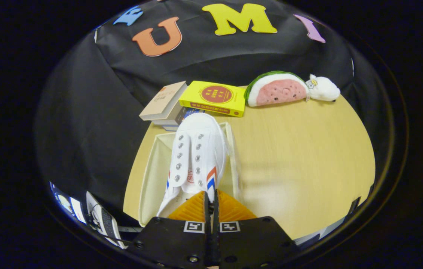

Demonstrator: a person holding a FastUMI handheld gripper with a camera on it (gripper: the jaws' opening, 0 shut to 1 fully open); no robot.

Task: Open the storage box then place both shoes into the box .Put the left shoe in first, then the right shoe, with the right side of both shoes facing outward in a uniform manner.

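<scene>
My gripper (pixel 211 198) is shut on a white shoe (pixel 196 153), with both fingers pinching its rim near the heel opening. The shoe has metal eyelets and red and blue stripes on its side, and its toe points away from me. It hangs over the open white storage box (pixel 151 175), which lies on the round wooden table (pixel 301 160). Whether the shoe touches the box floor I cannot tell. Most of the box interior is hidden behind the shoe.
Beyond the box lie a stack of books (pixel 166 104) and a yellow book (pixel 215 98). A watermelon-slice plush (pixel 276 89) and a small white plush (pixel 323 89) sit at the far table edge. A person's dark-and-white sneaker (pixel 103 220) stands on the floor left of the fingers.
</scene>
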